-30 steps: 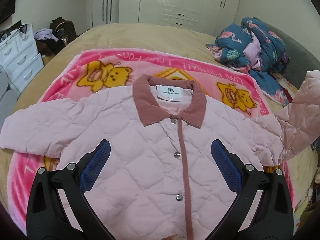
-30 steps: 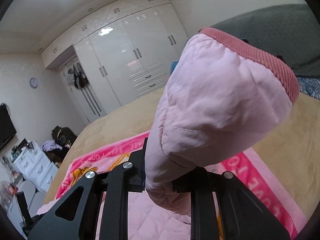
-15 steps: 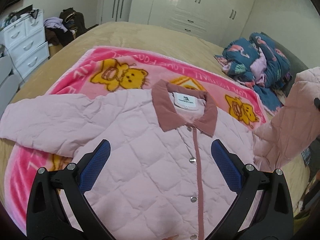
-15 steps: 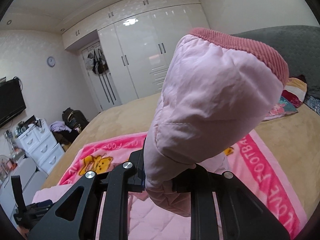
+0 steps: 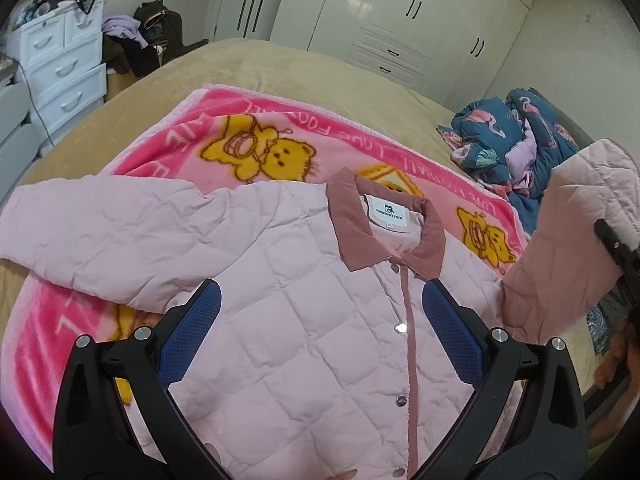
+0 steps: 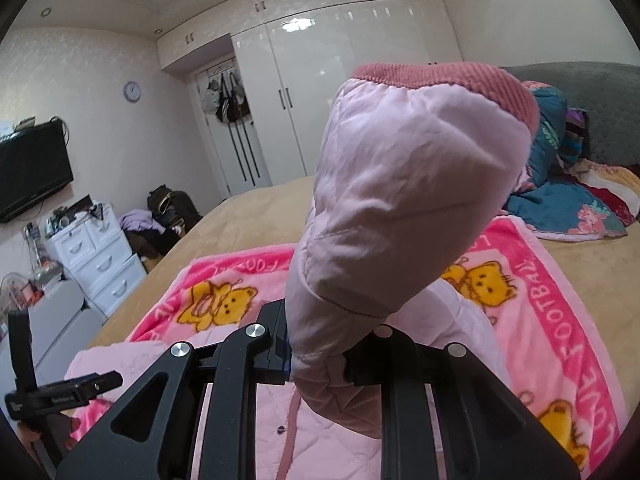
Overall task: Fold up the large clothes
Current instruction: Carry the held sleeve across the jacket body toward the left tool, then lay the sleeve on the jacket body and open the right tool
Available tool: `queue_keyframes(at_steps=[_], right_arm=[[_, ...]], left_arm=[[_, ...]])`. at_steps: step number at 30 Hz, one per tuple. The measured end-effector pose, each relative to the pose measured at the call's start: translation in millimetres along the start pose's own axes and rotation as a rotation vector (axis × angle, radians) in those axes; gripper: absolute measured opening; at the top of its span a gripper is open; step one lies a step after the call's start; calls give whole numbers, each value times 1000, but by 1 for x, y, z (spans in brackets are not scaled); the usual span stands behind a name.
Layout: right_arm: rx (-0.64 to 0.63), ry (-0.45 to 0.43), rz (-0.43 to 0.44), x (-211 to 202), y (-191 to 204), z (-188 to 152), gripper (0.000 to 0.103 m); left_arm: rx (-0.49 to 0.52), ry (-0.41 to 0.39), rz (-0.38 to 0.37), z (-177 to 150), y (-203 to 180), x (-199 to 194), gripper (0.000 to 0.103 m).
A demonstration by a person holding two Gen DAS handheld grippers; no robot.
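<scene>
Pink bear blanket border, right wrist view: white capitals "FOOTBALL" readable along right edge. Far border lettering upside down, only "LOVE FOO…" partly legible (left wrist view). White neck label inside jacket collar: small dark logo plus line of print, too small to read. Wall clock numerals not legible.

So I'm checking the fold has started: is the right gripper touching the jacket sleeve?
Touching. The right wrist view shows the right gripper shut on the pink sleeve, its fabric pinched between the jaws and standing up above them.
</scene>
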State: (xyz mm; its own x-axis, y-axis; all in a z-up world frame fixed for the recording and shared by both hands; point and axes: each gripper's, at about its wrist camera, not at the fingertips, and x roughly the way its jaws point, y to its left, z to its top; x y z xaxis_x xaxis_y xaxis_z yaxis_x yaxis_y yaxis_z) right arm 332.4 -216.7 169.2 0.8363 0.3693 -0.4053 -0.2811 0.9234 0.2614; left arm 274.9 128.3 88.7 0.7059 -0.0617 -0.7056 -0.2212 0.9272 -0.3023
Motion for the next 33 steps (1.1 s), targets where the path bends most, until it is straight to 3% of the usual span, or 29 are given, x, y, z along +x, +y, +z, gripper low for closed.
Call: queue_keyframes(at_steps=[21,33], right_arm=[[-104,147,62,75,63,-79,18],[-173,301,78,112,91,-142,22]], left_arm=[[-110,50,-122,-2,30,20,95],[-152,59,-181,-5,35,24,95]])
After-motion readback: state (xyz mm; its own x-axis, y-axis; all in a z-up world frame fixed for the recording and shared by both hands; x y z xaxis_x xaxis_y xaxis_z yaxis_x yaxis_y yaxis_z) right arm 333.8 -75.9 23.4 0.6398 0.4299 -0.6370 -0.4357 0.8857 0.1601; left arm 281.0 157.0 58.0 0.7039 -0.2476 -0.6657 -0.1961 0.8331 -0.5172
